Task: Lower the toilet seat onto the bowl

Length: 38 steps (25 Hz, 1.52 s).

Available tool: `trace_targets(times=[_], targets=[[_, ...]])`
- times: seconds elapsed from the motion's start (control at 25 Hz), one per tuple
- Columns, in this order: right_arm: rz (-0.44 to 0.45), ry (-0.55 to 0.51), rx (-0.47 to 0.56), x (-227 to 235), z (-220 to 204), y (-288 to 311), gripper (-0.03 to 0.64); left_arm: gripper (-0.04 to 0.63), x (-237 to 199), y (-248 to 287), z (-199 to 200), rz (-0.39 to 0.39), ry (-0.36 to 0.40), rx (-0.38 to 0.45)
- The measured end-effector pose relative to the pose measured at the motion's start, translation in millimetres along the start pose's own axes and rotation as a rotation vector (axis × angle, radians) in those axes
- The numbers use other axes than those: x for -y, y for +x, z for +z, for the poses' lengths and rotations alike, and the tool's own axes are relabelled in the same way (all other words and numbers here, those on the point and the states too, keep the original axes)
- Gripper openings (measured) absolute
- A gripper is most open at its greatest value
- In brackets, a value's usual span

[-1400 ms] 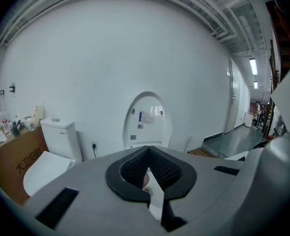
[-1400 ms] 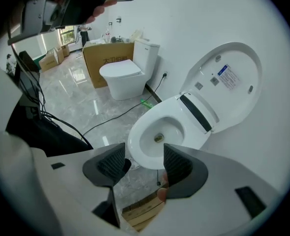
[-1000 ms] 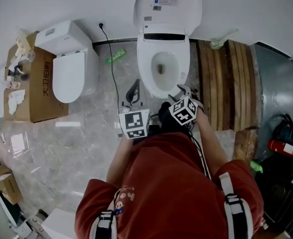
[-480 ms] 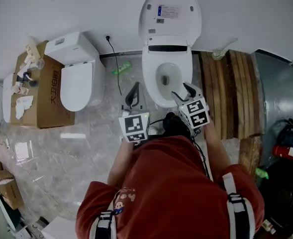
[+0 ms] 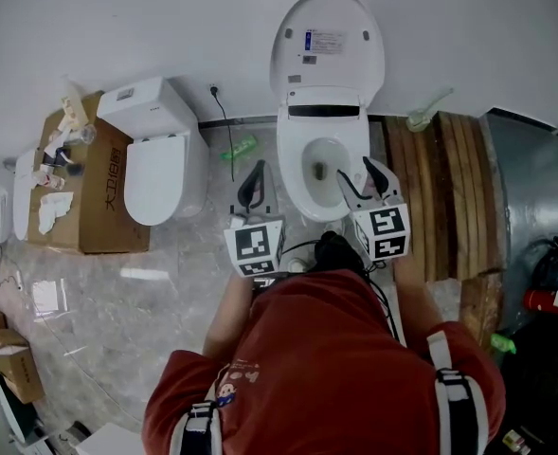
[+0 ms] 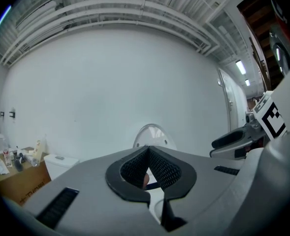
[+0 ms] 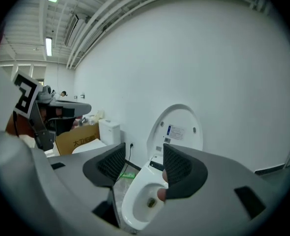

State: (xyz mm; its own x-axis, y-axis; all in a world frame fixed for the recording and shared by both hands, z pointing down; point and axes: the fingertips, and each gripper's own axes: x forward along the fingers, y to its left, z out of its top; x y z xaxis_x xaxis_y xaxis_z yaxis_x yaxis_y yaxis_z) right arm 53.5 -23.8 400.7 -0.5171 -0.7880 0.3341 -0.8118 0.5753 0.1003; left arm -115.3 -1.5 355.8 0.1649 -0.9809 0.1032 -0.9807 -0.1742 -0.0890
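1. Left tongs (image 5: 252, 184) are shut. In the left gripper view, the two tips (image 6: 147, 151) touch each other and hold nothing.
2. Right tongs (image 5: 365, 177) are open, with a wide gap between the two sides (image 7: 142, 163). Nothing is in the gap, and the bowl (image 7: 135, 200) shows through it.
3. From the head view, the left tongs hang over the floor, just beside the left side of the bowl (image 5: 293, 164).
4. The right tongs hang over the front right edge of the bowl. I cannot tell if they touch it.
5. The toilet seat (image 5: 328, 50) is up, leaning back on the white wall, well apart from both tongs. The right gripper view shows it standing tall behind the bowl (image 7: 177, 129).
6. Another toilet (image 5: 155, 164) with its lid down stands to the left, next to a brown box (image 5: 103, 202).
7. Wooden boards (image 5: 440, 188) lie on the floor to the right of the bowl.
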Motion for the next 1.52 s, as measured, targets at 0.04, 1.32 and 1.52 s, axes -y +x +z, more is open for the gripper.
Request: trace_targets(times=[0.04,1.32,1.52], targets=[[-0.022,0.009,0.031,3,8,-4,0.233,0.012,1,-1,3,0.000,0.008,0.005],[-0.270,-0.011,0.385,21,91,-60,0.033,0.012,4,-22,72,0.005,0.004,0.169],[-0.294,-0.044,0.386,21,92,-61,0.017,0.012,6,-22,69,-0.002,-0.003,0.170]])
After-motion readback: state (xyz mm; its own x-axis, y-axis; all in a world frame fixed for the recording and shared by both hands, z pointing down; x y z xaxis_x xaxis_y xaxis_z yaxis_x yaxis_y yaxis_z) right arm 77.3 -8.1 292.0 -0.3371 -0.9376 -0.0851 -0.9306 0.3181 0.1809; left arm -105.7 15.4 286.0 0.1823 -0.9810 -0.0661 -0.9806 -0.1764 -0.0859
